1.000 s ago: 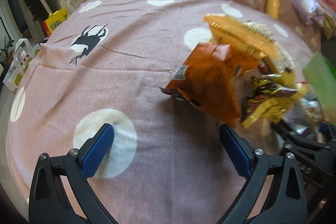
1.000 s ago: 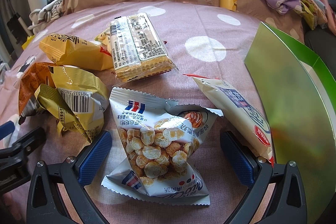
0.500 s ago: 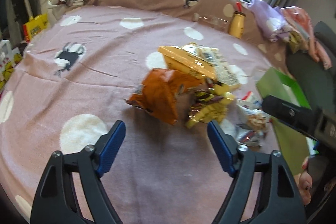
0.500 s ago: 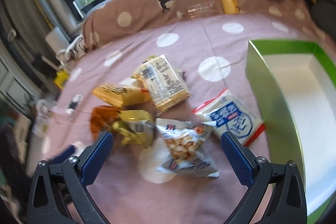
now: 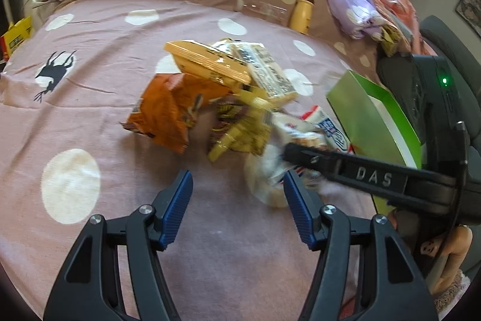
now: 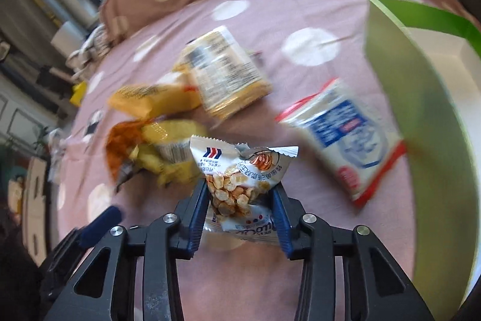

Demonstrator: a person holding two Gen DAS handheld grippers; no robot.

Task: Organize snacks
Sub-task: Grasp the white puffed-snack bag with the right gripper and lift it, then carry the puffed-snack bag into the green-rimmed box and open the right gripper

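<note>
Box (image 6: 399,74) looks bare so far. Right gripper (image 6: 240,206) closing on peanut bag (image 6: 240,176); left gripper (image 5: 236,206) half open, closing, nothing between. Other packets (image 5: 168,110) wait on bed.

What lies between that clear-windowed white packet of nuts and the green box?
One thing: the white-and-blue flat packet with red edges lies on the pink dotted bedspread between the nut packet, pinched by the closing right hand-held gripper, and the green box.
</note>
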